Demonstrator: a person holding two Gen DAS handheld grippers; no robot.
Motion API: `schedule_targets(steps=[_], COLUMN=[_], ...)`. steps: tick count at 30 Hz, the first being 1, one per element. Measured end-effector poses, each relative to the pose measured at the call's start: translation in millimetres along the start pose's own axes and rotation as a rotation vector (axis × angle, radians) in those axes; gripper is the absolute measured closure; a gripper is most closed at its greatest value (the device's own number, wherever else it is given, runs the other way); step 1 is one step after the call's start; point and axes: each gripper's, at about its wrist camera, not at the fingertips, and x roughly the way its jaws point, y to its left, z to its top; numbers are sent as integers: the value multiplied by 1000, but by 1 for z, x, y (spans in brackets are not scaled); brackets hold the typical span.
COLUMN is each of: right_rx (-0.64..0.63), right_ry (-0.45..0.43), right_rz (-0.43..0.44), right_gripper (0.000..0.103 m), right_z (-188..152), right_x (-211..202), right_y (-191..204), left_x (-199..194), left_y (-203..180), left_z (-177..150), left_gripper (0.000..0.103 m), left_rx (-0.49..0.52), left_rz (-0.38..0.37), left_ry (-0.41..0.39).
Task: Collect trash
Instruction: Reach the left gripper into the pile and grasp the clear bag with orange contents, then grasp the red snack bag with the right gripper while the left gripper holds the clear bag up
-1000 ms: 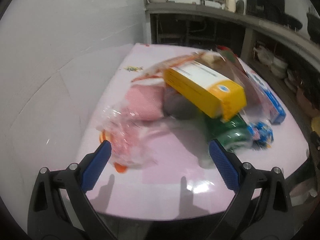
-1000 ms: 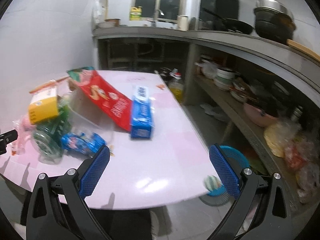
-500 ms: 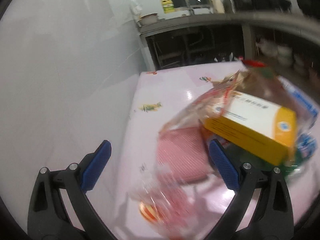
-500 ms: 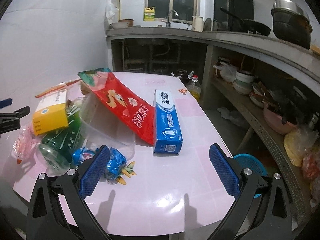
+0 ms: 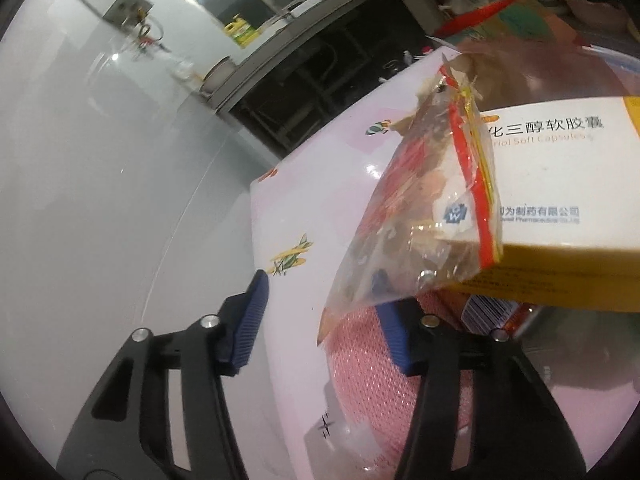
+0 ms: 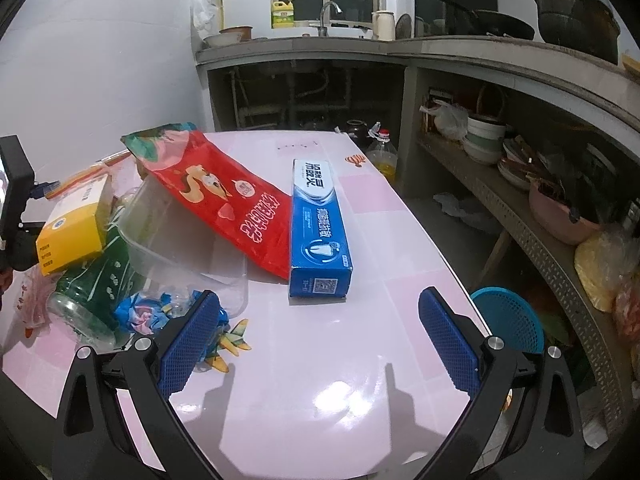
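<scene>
The left gripper (image 5: 320,320), rolled and angled downward, is closing beside the clear crinkled plastic bag (image 5: 420,216), gripping nothing; the right gripper (image 6: 318,336) is spread wide above the pink worktop (image 6: 320,400).

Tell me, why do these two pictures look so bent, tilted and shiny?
Both views bulge inside a dark fisheye ring. The left wrist view is rolled sideways, with soft blur on the clear plastic wrapper. The right wrist view is level and sharp, with white lamp glare on the glossy pink table.
</scene>
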Motion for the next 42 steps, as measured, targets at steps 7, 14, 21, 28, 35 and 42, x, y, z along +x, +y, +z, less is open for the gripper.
schedule_targets(steps=[7, 14, 21, 28, 35, 42], right_rx=[21, 24, 7, -101, -350, -545], right_ry=[18, 2, -50, -163, -173, -90], right_rz=[5, -1, -8, 77, 113, 142], right_gripper=[6, 6, 6, 24, 38, 43], right_z=[-2, -1, 5, 38, 53, 60], right_x=[5, -2, -19, -26, -3, 26], right_y=[-4, -4, -3, 20, 74, 98], left_x=[6, -13, -56, -102, -117, -101], left_y=[-1, 7, 27, 50, 59, 63], left_z=[1, -2, -7, -8, -16, -11], left_gripper=[91, 95, 95, 95, 95, 95], left_rx=[8, -57, -201, -394, -537, -553], left_rz=[-52, -1, 57, 39, -31, -76], left_ry=[4, -30, -88, -137, -167, -153])
